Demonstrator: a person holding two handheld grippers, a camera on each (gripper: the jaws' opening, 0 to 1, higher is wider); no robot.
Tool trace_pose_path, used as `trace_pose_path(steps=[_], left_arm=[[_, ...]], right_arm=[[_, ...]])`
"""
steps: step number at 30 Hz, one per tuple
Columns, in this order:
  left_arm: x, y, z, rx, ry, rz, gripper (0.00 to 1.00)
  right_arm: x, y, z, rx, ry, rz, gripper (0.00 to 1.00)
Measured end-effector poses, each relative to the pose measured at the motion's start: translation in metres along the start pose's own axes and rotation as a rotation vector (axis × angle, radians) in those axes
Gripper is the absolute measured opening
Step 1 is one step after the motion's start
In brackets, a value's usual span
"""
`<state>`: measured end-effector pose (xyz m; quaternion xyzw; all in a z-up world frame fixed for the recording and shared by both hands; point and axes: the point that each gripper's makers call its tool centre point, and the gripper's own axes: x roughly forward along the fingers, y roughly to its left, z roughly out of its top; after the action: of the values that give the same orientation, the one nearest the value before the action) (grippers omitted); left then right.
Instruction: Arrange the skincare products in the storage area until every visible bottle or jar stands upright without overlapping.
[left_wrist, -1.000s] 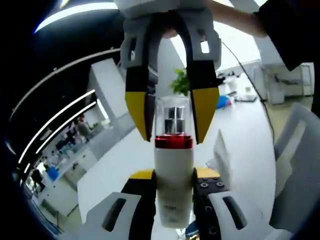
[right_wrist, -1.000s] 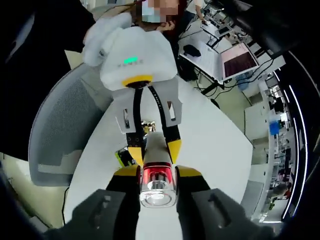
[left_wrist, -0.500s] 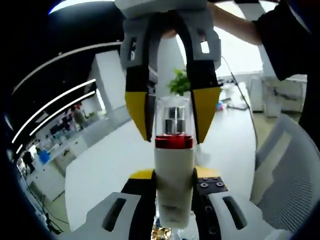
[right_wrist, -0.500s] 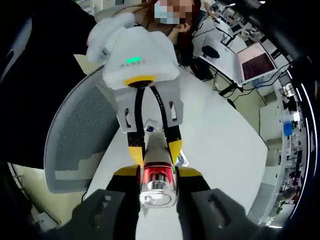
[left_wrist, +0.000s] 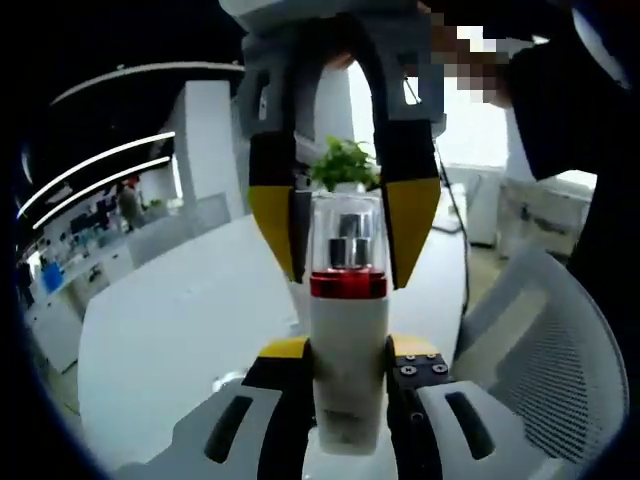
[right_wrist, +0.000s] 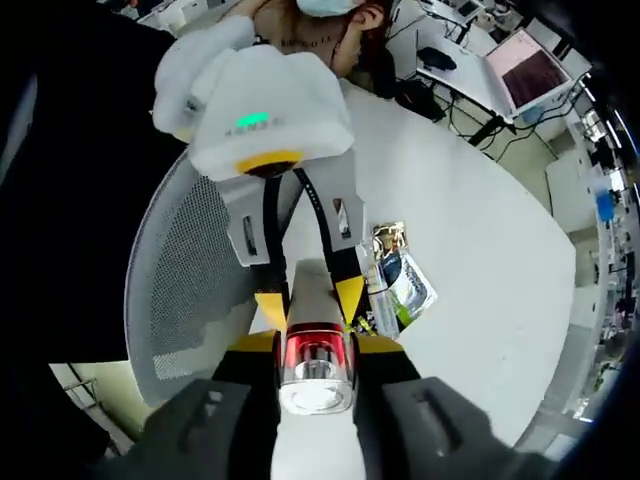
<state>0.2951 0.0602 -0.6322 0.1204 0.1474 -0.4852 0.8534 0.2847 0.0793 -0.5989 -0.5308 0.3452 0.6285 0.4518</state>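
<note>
Bottle (left_wrist: 347, 350) is sitting between both tools right now: we are clamping its white body with the left gripper (left_wrist: 346, 375), whose yellow-tipped jaws are pressing on either side low down, while the right gripper (left_wrist: 344, 245) is coming in from the far end and closing its jaws on the clear cap above the red band. In the right gripper view we are looking down the cap end of the same bottle (right_wrist: 316, 365), pinched by the right gripper (right_wrist: 317, 365), with the left gripper (right_wrist: 308, 300) gripping the white body beyond it. We are holding it in the air, well above the white table (right_wrist: 480, 240), where a small cluster of other skincare products (right_wrist: 395, 280) is lying near the mesh chair (right_wrist: 190, 290). To do this step well, we are judging that only one tool should carry the weight before the other lets go, so the cap is not being twisted or pulled off, and that the base should be squared to the table beside that cluster, not on it.
</note>
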Motion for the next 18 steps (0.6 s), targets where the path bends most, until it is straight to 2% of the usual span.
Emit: trace_pose_path(steps=[12,18], left_arm=[[0.052,-0.031,0.003,0.01,-0.012,-0.151,0.23],[0.073,-0.045,0.003,0.02,-0.023,-0.206,0.23]], right_arm=[[0.005,0.018,-0.054,0.157,0.084,0.032,0.26],[0.009,0.018,-0.078,0.214,0.133,0.049,0.26]])
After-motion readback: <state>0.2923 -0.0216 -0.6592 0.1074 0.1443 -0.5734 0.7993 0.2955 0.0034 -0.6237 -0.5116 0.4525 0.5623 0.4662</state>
